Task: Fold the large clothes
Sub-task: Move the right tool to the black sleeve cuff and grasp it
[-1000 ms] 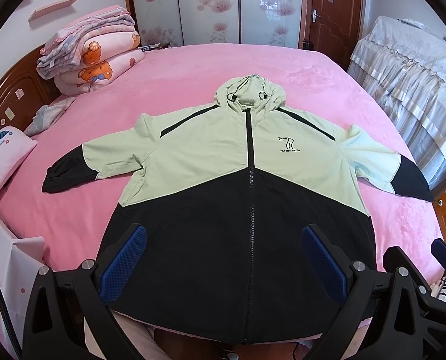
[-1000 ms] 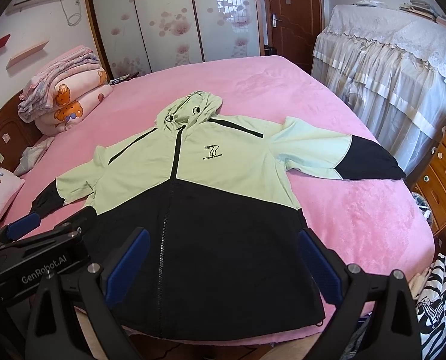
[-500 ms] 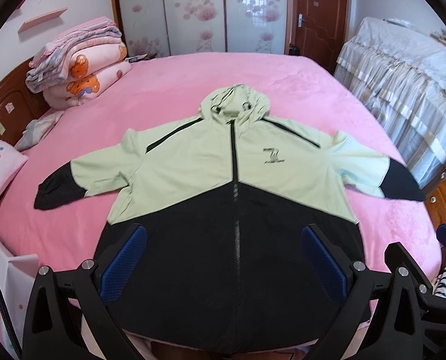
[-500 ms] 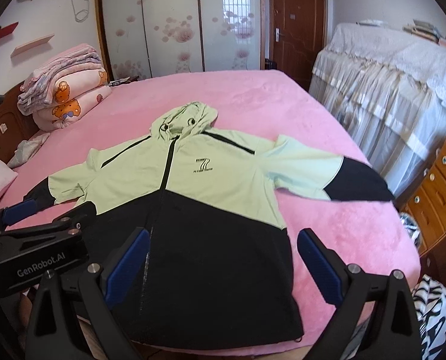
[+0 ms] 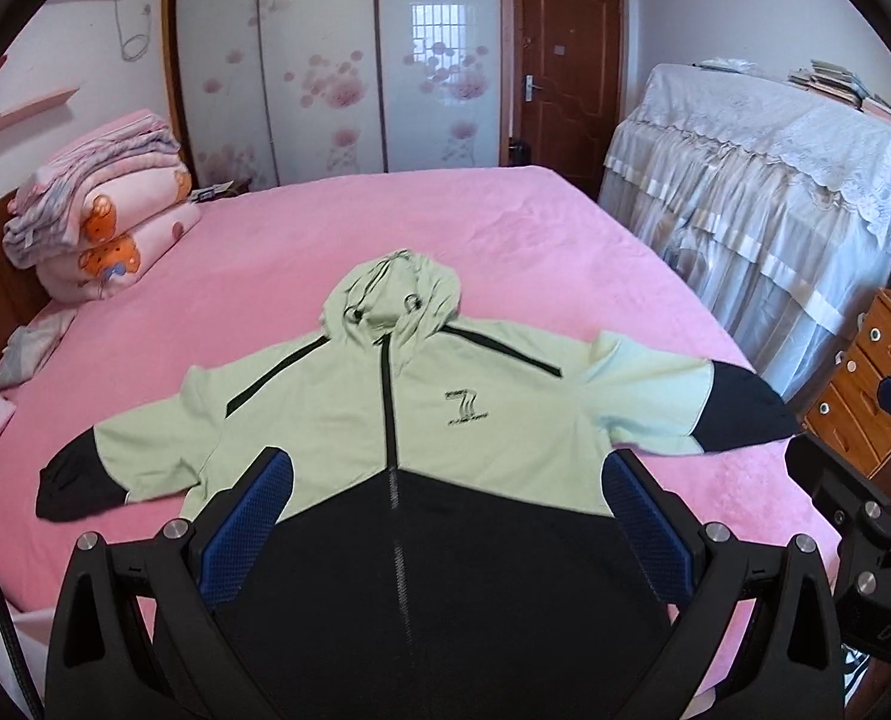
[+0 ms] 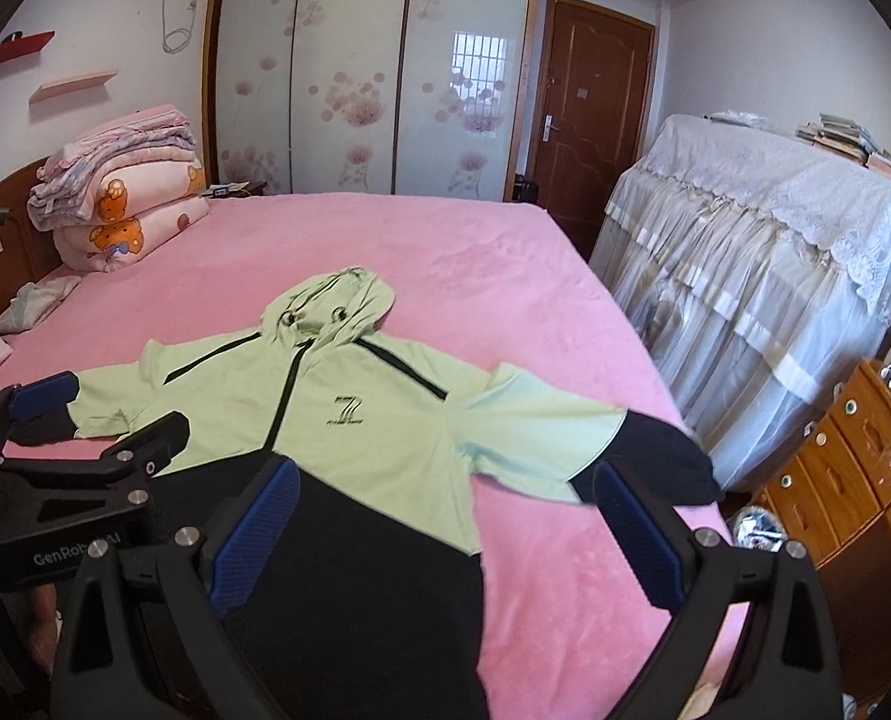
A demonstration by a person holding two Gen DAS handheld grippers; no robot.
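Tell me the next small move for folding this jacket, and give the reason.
Probably bring the right gripper down to the black cuff of the nearer sleeve. The jacket lies flat, zipped, sleeves spread on the bed, and both grippers hover open, holding nothing; the left gripper sits over the hem.

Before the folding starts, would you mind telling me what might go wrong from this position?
The jacket hem lies at the near edge of the bed, so a sideways pull may drag it off. The right sleeve reaches towards the bed's side edge and might slip over. Both the left gripper and right gripper are open and holding nothing.
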